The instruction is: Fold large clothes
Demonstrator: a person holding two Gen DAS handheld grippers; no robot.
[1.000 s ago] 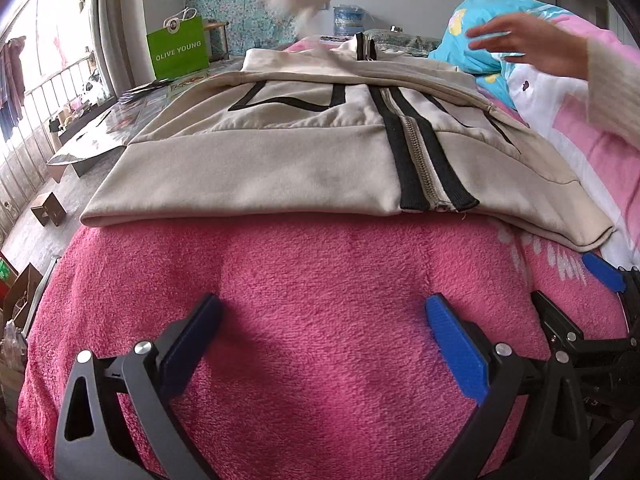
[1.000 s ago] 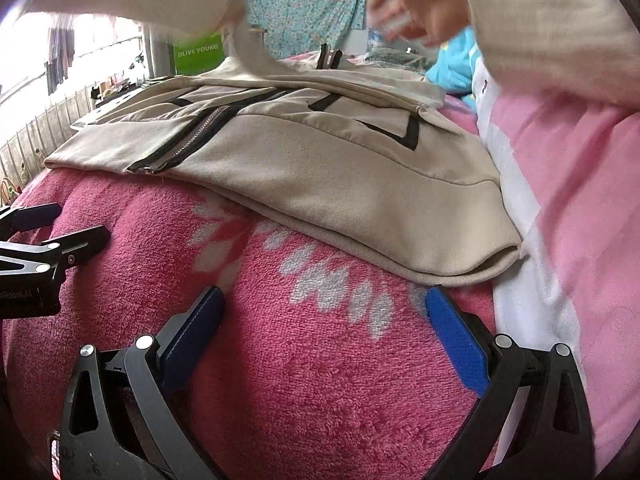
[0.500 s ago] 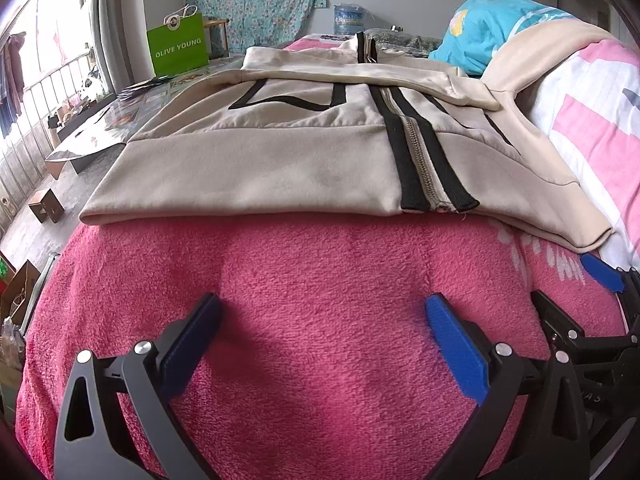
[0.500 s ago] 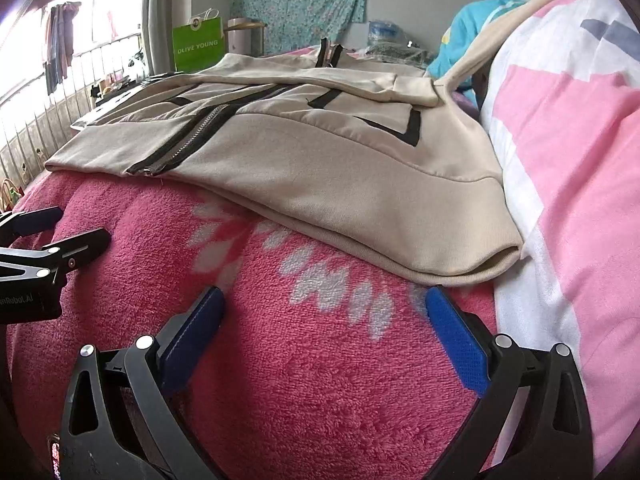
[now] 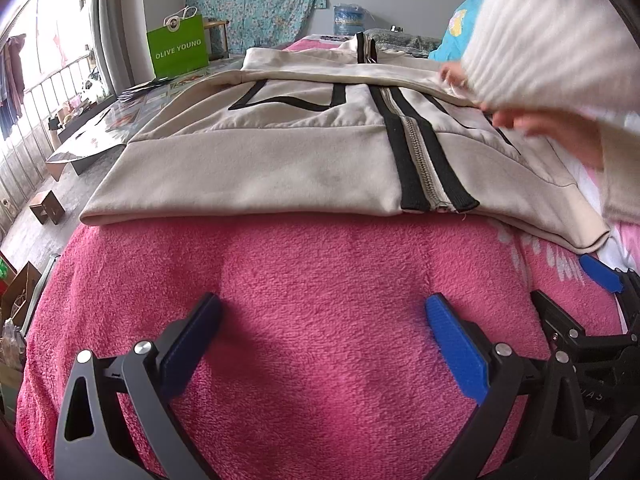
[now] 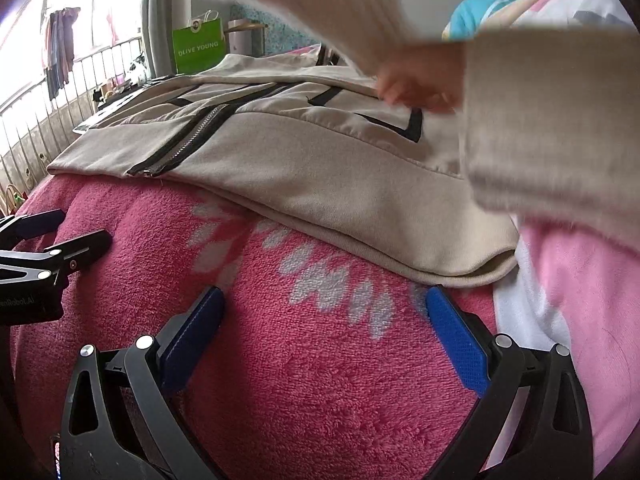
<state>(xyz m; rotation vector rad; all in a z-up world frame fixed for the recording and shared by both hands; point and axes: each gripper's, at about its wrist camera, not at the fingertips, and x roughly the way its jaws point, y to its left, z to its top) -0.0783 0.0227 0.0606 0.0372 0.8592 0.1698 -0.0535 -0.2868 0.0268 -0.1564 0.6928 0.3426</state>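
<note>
A beige zip jacket [image 5: 280, 152] with black stripes lies flat on the pink fleece blanket [image 5: 320, 280], hem toward me; the right wrist view has the jacket [image 6: 320, 168] too. My left gripper [image 5: 320, 332] rests open on the blanket, short of the hem, holding nothing. My right gripper [image 6: 320, 324] is also open and empty, its right fingertip [image 6: 448, 316] close under the jacket's hem corner. A person's bare hand [image 6: 412, 84] in a cream knit sleeve [image 6: 540, 128] touches the jacket's right side; that hand [image 5: 552, 128] shows in the left view as well.
A green paper bag [image 5: 180, 50] stands at the far left beyond the bed. A pink and white quilt [image 6: 580, 280] rises on the right. A blue pillow [image 5: 460, 40] lies at the back right. Floor with boxes [image 5: 46, 208] drops off to the left.
The person's sleeved arms and hand have come back into view and reach onto the jacket's right side. Both grippers stay still on the blanket.
</note>
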